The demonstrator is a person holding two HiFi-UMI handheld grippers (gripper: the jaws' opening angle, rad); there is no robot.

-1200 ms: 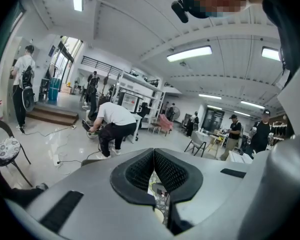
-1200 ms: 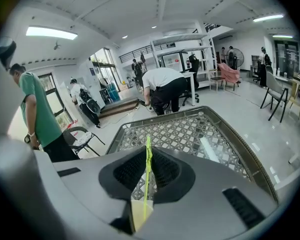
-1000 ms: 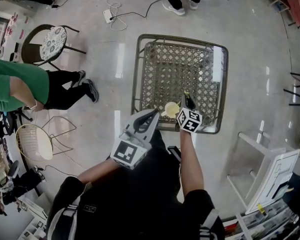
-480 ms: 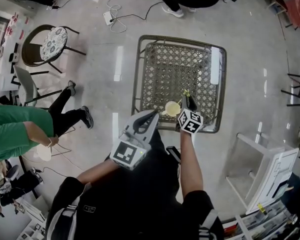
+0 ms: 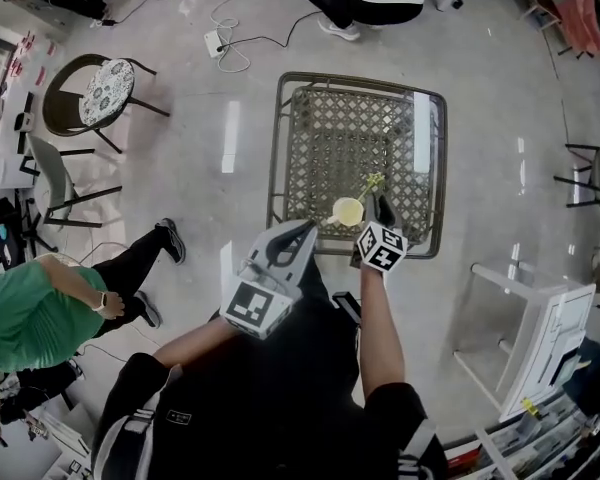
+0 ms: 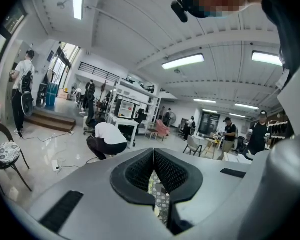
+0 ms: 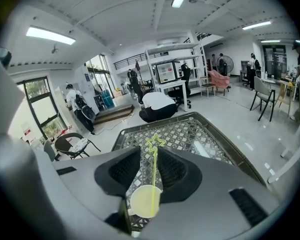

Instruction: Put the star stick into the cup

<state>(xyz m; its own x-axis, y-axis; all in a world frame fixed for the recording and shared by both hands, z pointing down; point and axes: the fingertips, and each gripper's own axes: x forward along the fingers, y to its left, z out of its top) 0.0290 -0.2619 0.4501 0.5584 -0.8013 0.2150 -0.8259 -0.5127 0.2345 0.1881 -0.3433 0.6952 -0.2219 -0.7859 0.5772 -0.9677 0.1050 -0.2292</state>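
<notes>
the star stick (image 7: 153, 174) is standing with its lower end inside the pale yellow cup (image 7: 139, 204), leaning away so the star is hanging over the lattice worktop (image 7: 190, 131). the right hand-held gripper (image 7: 149, 151) is spread, the thin stick passing through the gap, seemingly untouched. the left hand-held gripper (image 6: 154, 156) is pressed together on nothing, waiting near the worktop's edge. the drop looks done, so the care now is in the retreat: pulling the right jaws straight back and up, keeping them wide, since brushing the leaning stick would probably tip the cup.
</notes>
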